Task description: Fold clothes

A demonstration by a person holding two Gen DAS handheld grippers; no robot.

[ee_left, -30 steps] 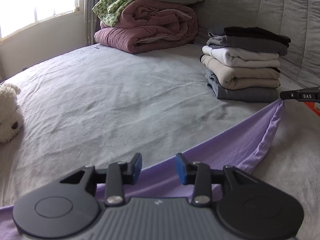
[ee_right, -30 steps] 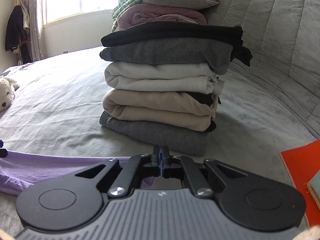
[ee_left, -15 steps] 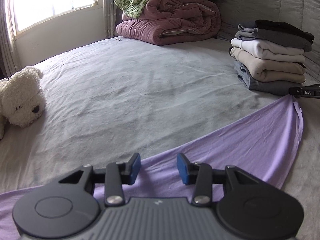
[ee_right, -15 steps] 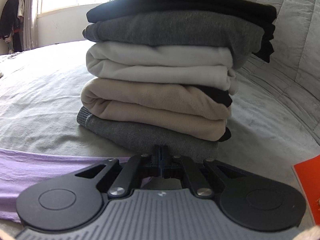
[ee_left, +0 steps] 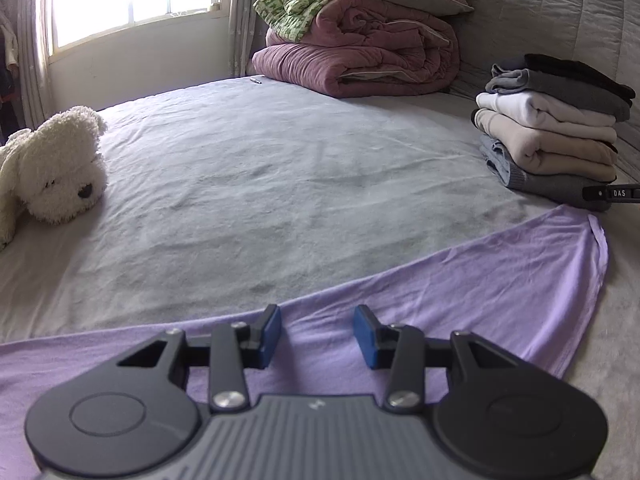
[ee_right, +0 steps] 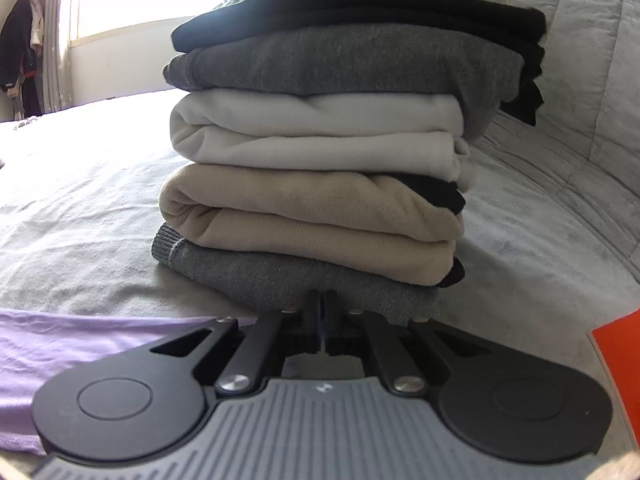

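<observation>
A lilac garment (ee_left: 460, 292) lies spread flat on the grey bed sheet (ee_left: 280, 184). My left gripper (ee_left: 316, 336) hovers over its near edge, blue pads (ee_left: 270, 336) apart with nothing between them. In the right wrist view the same garment (ee_right: 80, 344) lies at the lower left. My right gripper (ee_right: 322, 312) sits just in front of the stack of folded clothes (ee_right: 320, 152); its jaws are opening and show a thin slit. In the left wrist view its tip (ee_left: 592, 194) stands just above the garment's far corner (ee_left: 588, 220), which rests on the sheet.
The stack of folded clothes (ee_left: 552, 136) stands at the right by the quilted headboard (ee_left: 560, 8). A maroon duvet (ee_left: 360, 60) with pillows and a green blanket lies at the back. A white plush dog (ee_left: 56, 164) lies left. An orange book (ee_right: 618, 360) is right.
Both grippers sank and the garment, stretched up to the right gripper's tip before, now lies flat. Its corner has dropped off that tip. The right jaws have parted a little.
</observation>
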